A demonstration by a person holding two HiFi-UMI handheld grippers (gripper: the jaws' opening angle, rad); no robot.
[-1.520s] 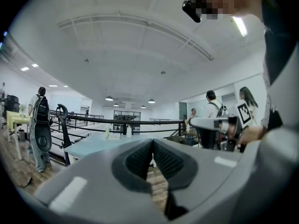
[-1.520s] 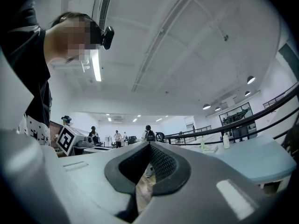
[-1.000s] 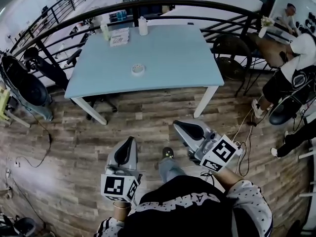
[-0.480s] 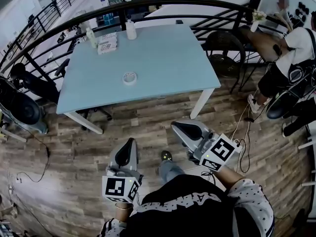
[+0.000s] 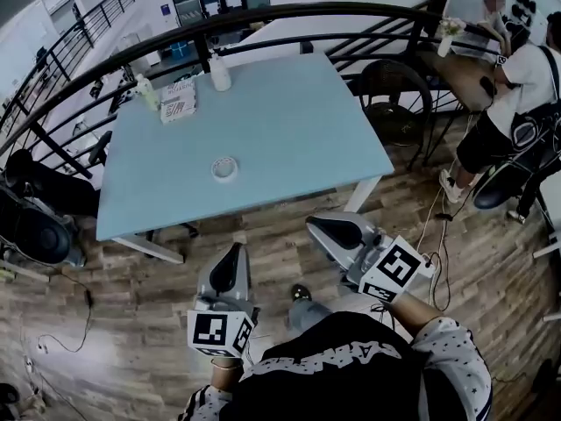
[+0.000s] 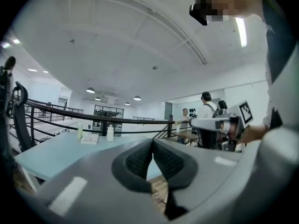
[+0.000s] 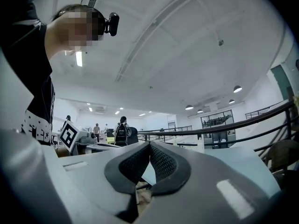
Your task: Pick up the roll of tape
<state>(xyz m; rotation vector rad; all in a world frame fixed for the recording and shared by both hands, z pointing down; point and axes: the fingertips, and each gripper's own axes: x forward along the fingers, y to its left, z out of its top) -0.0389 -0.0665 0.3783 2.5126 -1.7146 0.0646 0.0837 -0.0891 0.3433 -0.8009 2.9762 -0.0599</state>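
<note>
Far-left corner of the pale blue desk (image 5: 289, 121): small greenish bottle (image 5: 145, 90), w/ a printed pack (image 5: 178, 103) just beside it. White bottle (image 5: 219, 74) upright nr the far edge. Roll of tape (image 5: 224, 168) lies flat on the desk, left of centre, toward the front edge, well apart from the bottles. Left gripper (image 5: 234, 249) is over the wood floor (image 5: 131, 323), short of the desk's front edge, pointing toward it; fingers closed together, nothing btwn them. Right gripper (image 5: 309, 221) alongside, also off the desk, fingers closed, empty too. Neither touches the tape. Right of desk: dark round chair (image 5: 394, 103) by the railing (image 5: 289, 11), then a person (image 5: 526, 77) in a white top.
</note>
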